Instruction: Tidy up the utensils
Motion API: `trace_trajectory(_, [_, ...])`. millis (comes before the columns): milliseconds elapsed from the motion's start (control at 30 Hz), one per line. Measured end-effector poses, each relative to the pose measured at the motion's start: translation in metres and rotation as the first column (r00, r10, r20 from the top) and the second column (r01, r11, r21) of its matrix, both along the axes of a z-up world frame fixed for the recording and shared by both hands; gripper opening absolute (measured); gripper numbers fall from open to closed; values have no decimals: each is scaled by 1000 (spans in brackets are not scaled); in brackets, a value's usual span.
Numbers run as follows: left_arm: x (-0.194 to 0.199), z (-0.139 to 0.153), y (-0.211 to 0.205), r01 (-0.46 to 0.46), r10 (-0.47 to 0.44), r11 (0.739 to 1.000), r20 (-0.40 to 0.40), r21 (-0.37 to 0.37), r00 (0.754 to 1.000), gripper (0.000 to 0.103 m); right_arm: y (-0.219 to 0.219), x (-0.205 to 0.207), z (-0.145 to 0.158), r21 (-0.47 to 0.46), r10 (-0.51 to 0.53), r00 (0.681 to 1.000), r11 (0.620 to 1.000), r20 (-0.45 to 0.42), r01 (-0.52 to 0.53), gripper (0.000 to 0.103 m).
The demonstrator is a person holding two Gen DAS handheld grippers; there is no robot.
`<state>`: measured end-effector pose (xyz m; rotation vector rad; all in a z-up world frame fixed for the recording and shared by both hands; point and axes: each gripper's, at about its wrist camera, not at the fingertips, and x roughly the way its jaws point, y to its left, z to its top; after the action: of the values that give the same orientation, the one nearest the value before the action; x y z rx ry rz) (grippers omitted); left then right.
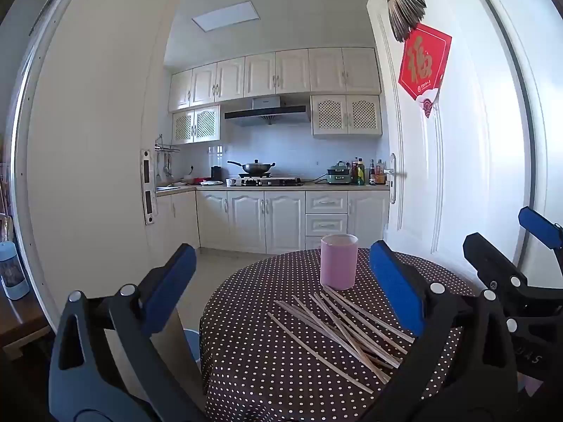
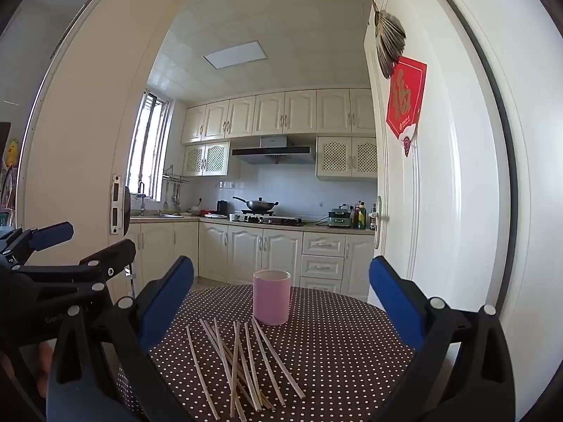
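Observation:
Several wooden chopsticks [image 1: 337,327] lie loosely crossed on a round table with a brown polka-dot cloth [image 1: 264,362]. A pink cylindrical holder [image 1: 339,262] stands upright just behind them, with nothing showing above its rim. My left gripper [image 1: 281,281] is open and empty, above the table's near left edge. My right gripper [image 2: 281,299] is open and empty, hovering over the near side of the table [image 2: 334,351], with the chopsticks [image 2: 242,362] and the holder [image 2: 272,297] between its fingers. Each gripper shows in the other's view, the right [image 1: 510,246] and the left [image 2: 70,242].
An open white door [image 1: 440,161] with a red paper sign [image 1: 424,65] stands right of the table. Behind is a kitchen with white cabinets [image 1: 264,221], a stove with a wok [image 1: 257,168] and bottles [image 1: 369,172]. A bottle [image 1: 12,270] stands at far left.

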<state>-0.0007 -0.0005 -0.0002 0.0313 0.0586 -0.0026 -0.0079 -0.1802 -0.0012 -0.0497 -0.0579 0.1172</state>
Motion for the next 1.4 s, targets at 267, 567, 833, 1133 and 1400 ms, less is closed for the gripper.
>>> trace_trajectory(267, [1, 1, 2, 0, 0, 1000, -3, -7, 1000, 97, 2, 4, 7, 4, -1, 1000, 1000, -24, 1, 96])
trace_trajectory(567, [-3, 2, -2, -7, 7, 1000, 7, -1, 1000, 97, 4, -2, -4, -13, -17, 1000, 1000, -8, 17, 96])
trace_trajectory(833, [-5, 2, -3, -9, 9, 1000, 15, 4, 1000, 97, 3, -2, -3, -10, -20, 1000, 1000, -11, 20, 96])
trace_trajectory(1133, [-7, 1, -3, -13, 13, 1000, 19, 7, 1000, 97, 4, -2, -2, -5, -19, 1000, 1000, -14, 19, 96])
trace_trajectory(1400, [-8, 1, -2, -12, 12, 1000, 21, 7, 1000, 97, 4, -3, -2, -5, -21, 1000, 1000, -15, 21, 96])
